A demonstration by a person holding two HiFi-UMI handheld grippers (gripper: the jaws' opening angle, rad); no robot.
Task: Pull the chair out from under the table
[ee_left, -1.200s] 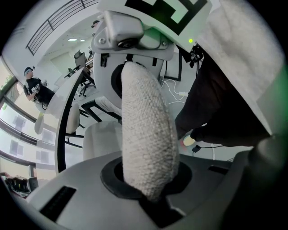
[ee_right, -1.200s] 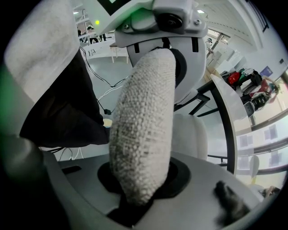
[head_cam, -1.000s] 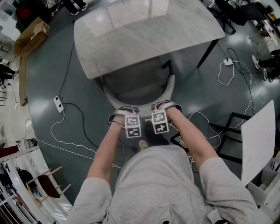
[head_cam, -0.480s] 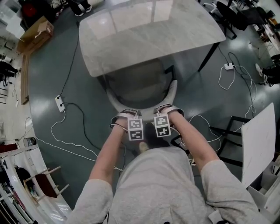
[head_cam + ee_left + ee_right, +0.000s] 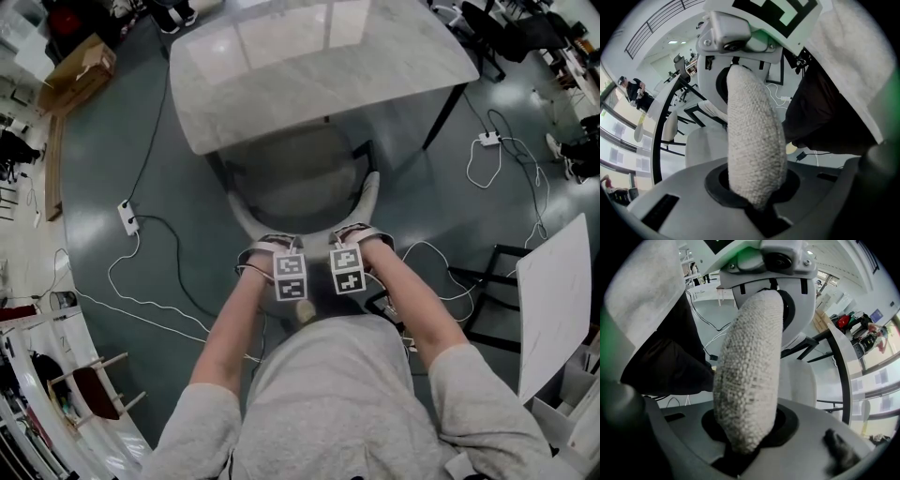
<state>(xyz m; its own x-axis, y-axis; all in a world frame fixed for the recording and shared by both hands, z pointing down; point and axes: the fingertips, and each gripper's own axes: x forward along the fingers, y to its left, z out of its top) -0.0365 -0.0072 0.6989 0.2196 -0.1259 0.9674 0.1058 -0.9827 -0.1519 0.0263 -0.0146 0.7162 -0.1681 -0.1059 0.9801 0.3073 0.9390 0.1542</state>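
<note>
The chair (image 5: pixel 295 183) has a grey seat and a curved, light woven backrest (image 5: pixel 370 192); its front half sits under the marble table (image 5: pixel 281 75). Both grippers point down onto the backrest's top edge, side by side near its middle. My left gripper (image 5: pixel 275 247) is shut on the backrest (image 5: pixel 754 150), with the fabric running up between its jaws (image 5: pixel 757 197). My right gripper (image 5: pixel 349 236) is shut on the same backrest (image 5: pixel 747 380), clamped low between its jaws (image 5: pixel 745 446). Each gripper view shows the other gripper further along the rim.
White cables loop over the dark floor on both sides, with a power strip (image 5: pixel 125 217) at the left. A black-framed chair (image 5: pixel 497 281) and a white board (image 5: pixel 558 300) stand at the right. A black table leg (image 5: pixel 445 117) slants beside the chair. The person's legs are right behind the backrest.
The chair has slid out from under the table toward the person, showing more of its seat. Both grippers moved back with the backrest, keeping their grip.
</note>
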